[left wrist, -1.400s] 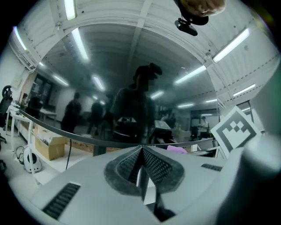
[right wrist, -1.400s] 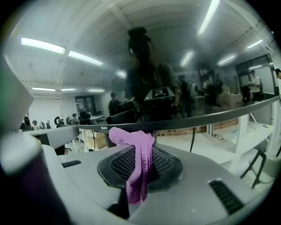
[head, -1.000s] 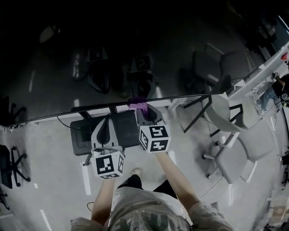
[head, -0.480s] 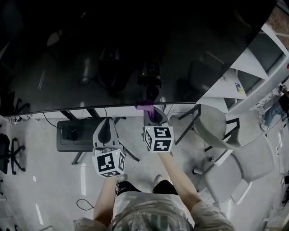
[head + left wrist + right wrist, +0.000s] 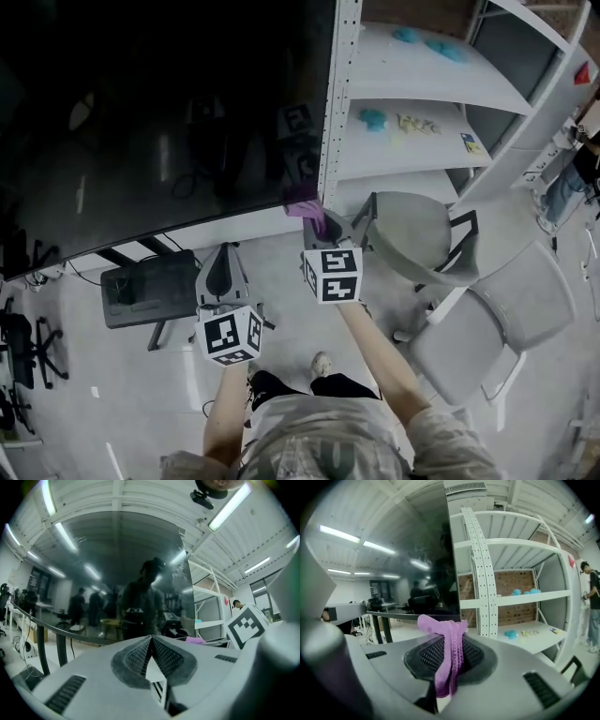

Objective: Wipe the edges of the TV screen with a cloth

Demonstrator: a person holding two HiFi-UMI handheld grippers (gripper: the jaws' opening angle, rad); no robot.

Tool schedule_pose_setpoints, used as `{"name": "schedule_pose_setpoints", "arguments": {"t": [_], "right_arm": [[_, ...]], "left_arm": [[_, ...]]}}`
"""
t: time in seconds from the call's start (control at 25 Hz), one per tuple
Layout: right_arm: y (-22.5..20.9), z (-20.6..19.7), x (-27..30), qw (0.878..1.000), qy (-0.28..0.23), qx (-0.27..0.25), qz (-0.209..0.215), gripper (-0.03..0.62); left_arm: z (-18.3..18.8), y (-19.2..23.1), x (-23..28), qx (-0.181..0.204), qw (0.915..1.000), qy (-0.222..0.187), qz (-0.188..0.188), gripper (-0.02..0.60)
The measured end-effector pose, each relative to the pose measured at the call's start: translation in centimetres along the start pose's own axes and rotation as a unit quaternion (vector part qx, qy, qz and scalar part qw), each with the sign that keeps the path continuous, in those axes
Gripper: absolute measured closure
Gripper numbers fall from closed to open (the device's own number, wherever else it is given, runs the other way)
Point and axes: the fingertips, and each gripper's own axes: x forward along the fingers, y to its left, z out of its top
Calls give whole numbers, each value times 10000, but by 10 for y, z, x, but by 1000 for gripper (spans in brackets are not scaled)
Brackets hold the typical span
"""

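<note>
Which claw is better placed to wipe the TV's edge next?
The right claw, probably: it is shut on the purple cloth, beside the TV's lower corner. The left claw is shut, empty and farther back.

FRONT: way was barred by TV screen (image 5: 159, 122) | RIGHT: white shelf upright (image 5: 330, 103) was set just beside screen's right edge, little room was left there for right tongs (image 5: 317, 223) clamped on cloth (image 5: 304, 201) | LOWER RIGHT: grey chair (image 5: 412, 234) was found near | BELOW: floor (image 5: 277, 281) was seen open under screen, broken by black case (image 5: 150, 286) | left tongs (image 5: 217, 262), closed, were held clear of screen.
</note>
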Motion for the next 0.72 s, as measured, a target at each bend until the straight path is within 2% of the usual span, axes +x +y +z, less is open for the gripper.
{"name": "schedule_pose_setpoints", "arguments": {"t": [0.24,0.36,0.56,0.72], "right_arm": [[-31,4,-24,9997,-212,44,-125,537],[-35,10,-42,9987,-355,339,-124,537],[-33,43,-84,9938,-882,672,50,537],[-22,67,-116,9900,-1233,630,282,537]], "left_arm": [[7,-32,-3,18,9998,-128,-125,568],[11,-40,-10,-58,9996,-206,-176,568],[28,-60,-22,-50,9986,-441,-300,568],[40,-70,-36,44,9975,-608,-346,568]]}}
